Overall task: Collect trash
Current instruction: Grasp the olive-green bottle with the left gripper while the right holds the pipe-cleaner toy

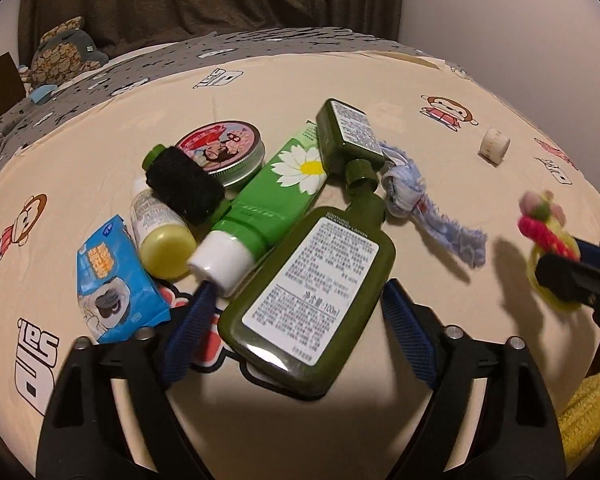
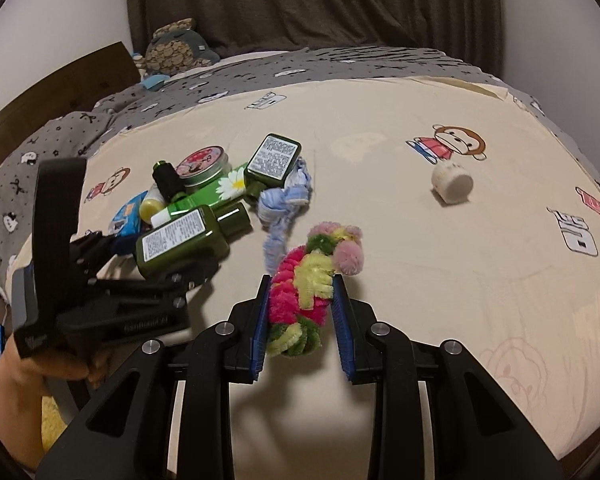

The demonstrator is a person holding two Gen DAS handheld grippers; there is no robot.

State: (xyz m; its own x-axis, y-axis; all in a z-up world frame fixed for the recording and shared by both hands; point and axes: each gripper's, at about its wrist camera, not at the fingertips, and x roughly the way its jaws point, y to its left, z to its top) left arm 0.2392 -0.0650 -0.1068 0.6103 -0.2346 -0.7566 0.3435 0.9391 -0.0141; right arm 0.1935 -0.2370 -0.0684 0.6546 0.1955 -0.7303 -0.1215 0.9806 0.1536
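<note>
A dark green lotion bottle (image 1: 312, 292) lies label-up on the cream bedsheet (image 1: 440, 92), at the near edge of a pile of items. My left gripper (image 1: 300, 286) is open and straddles it, with a blue pad on each side and small gaps to the bottle. In the right wrist view my right gripper (image 2: 301, 280) is shut on a fuzzy pink, yellow and green pipe-cleaner wreath (image 2: 320, 248), held a little above the sheet. From the left wrist view, that wreath (image 1: 540, 216) and the right gripper (image 1: 572, 280) appear at the right edge.
The pile holds a daisy-print green tube (image 1: 276, 188), a second green bottle (image 1: 348, 128), a round tin (image 1: 224, 148), a black spool (image 1: 184, 184), a small yellow bottle (image 1: 160, 236) and a blue tissue pack (image 1: 112, 284). A knotted blue cloth (image 1: 420, 200) and a white cap (image 2: 452, 184) lie apart.
</note>
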